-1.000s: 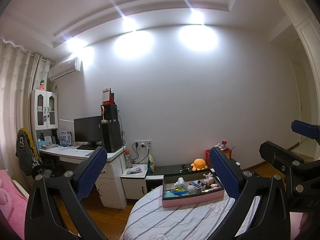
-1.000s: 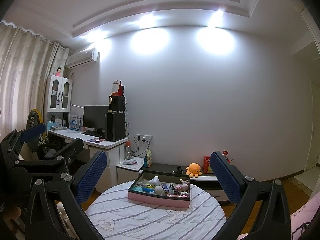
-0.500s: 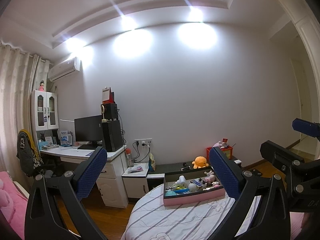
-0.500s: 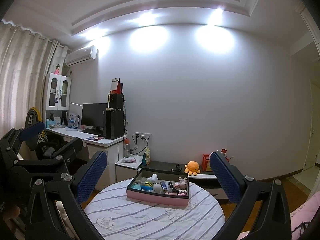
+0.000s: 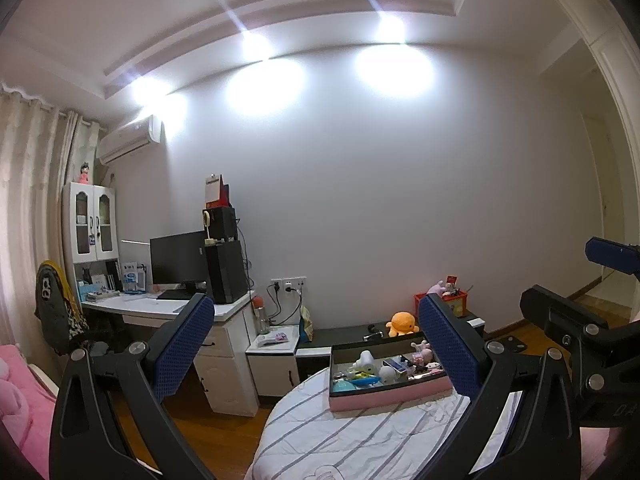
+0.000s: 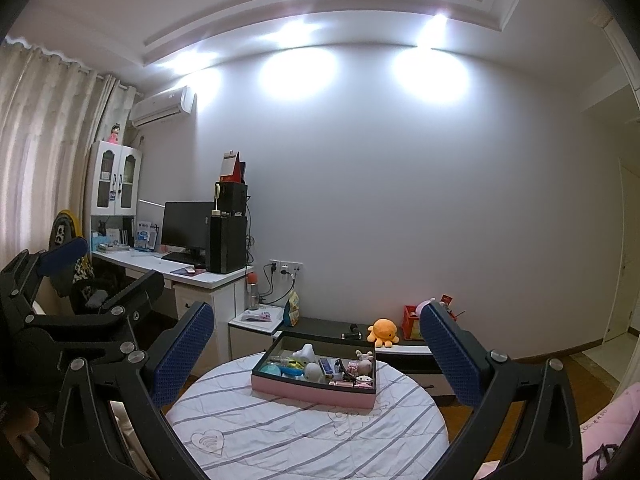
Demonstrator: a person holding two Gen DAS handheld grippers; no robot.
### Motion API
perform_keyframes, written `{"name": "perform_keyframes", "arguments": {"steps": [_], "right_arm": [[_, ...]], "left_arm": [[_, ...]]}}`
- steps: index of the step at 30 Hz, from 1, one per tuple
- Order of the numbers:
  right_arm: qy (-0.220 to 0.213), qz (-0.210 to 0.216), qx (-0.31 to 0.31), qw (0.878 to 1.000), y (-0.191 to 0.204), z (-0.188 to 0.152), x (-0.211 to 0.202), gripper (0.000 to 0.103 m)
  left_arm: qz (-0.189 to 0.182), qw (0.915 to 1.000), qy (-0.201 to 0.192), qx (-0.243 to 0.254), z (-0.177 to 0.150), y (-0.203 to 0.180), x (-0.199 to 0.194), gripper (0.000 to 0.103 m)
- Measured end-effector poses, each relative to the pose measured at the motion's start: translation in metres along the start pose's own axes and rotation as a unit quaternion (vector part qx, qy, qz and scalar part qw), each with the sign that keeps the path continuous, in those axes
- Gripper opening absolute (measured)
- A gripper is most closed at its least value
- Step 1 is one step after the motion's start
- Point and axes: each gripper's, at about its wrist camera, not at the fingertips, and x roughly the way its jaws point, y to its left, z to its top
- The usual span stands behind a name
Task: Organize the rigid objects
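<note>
A pink box with a dark inner rim stands on a round table with a striped white cloth. It holds several small toys and trinkets. The box also shows in the left wrist view. My left gripper is open and empty, held well short of the table. My right gripper is open and empty, also well short of the box. Each gripper shows at the edge of the other's view.
A white desk with a monitor and a computer tower stands at the left. A low dark cabinet with an orange plush octopus lies behind the table. A pink seat is at far left.
Both grippers have drifted slightly; the table and box sit a little lower in the right wrist view and more to the right in the left wrist view. The jaws stay open.
</note>
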Motion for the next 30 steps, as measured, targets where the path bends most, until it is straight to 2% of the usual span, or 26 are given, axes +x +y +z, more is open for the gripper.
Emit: {"name": "perform_keyframes", "arguments": {"steps": [30], "right_arm": [[0.010, -0.002, -0.008, 1.000, 0.0040, -0.0005, 0.0057, 0.103]], "left_arm": [[0.001, 1.0000, 0.002, 0.005, -0.0015, 0.0083, -0.0029, 0.103]]}}
